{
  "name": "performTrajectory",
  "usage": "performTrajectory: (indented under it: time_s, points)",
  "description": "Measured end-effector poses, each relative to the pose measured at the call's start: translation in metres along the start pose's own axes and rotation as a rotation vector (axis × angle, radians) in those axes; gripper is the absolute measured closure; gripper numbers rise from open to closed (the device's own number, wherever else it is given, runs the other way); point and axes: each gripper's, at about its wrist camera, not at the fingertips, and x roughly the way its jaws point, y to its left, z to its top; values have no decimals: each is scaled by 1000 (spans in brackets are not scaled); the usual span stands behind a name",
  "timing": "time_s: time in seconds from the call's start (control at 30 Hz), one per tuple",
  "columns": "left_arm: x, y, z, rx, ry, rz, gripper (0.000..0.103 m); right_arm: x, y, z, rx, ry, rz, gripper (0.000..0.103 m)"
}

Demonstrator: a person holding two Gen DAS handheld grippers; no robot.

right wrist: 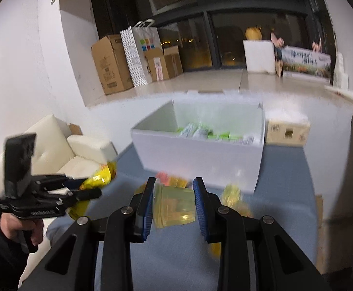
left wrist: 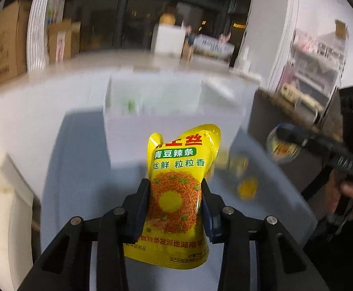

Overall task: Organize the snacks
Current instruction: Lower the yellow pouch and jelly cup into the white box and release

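Gripping a yellow pouch (left wrist: 176,194) upright, the left gripper (left wrist: 175,203) hangs over the blue table (left wrist: 79,169), short of the white box (left wrist: 152,111). From the right wrist, the right gripper (right wrist: 174,206) clamps a yellowish cup (right wrist: 174,206) before that box (right wrist: 200,160), which contains green packets (right wrist: 200,132).

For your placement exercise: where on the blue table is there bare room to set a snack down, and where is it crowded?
Bare blue table lies right of the white box, and a strip at its left. Crowded: loose yellow snacks just before the box. Both grippers hold items.
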Motion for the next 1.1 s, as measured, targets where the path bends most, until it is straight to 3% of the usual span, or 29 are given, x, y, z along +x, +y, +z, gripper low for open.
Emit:
performTrajectory:
  time_s: [0.13, 0.3, 0.37, 0.4, 0.43, 0.47, 0.5, 0.6, 0.73, 0.93, 1.1]
  points:
    - [22, 2, 68, 22, -69, 19, 61, 25, -15, 52, -6, -29, -3, 70]
    - [80, 16, 131, 12, -47, 69, 58, 75, -49, 97, 47, 5, -1, 70]
    - [98, 22, 141, -3, -25, 88, 39, 93, -61, 103, 63, 32, -26, 69]
    - [110, 24, 144, -13, -12, 122, 12, 102, -68, 104, 82, 53, -47, 65]
    - [113, 25, 145, -10, -6, 151, 0, 108, -74, 105, 104, 72, -64, 36]
    - [116, 26, 144, -2, -12, 164, 0, 109, -77, 103, 119, 73, -76, 5]
    - [117, 26, 140, 8, -6, 167, 0, 106, -82, 100, 139, 47, -83, 1]
    - [117, 28, 135, 1, 9, 178, 0, 96, -90, 93, 185, 26, -50, 0]
    - [110, 32, 130, -31, 6, 188, 0, 83, -89, 88, 150, 6, -72, 0]
    - [81, 20, 121, 23, -31, 202, 0, 52, -85, 83, 139, -43, -56, 0]
    - [36, -2, 83, 41, -83, 167, 0, 10, -68, 55, 122, -82, -37, 0]
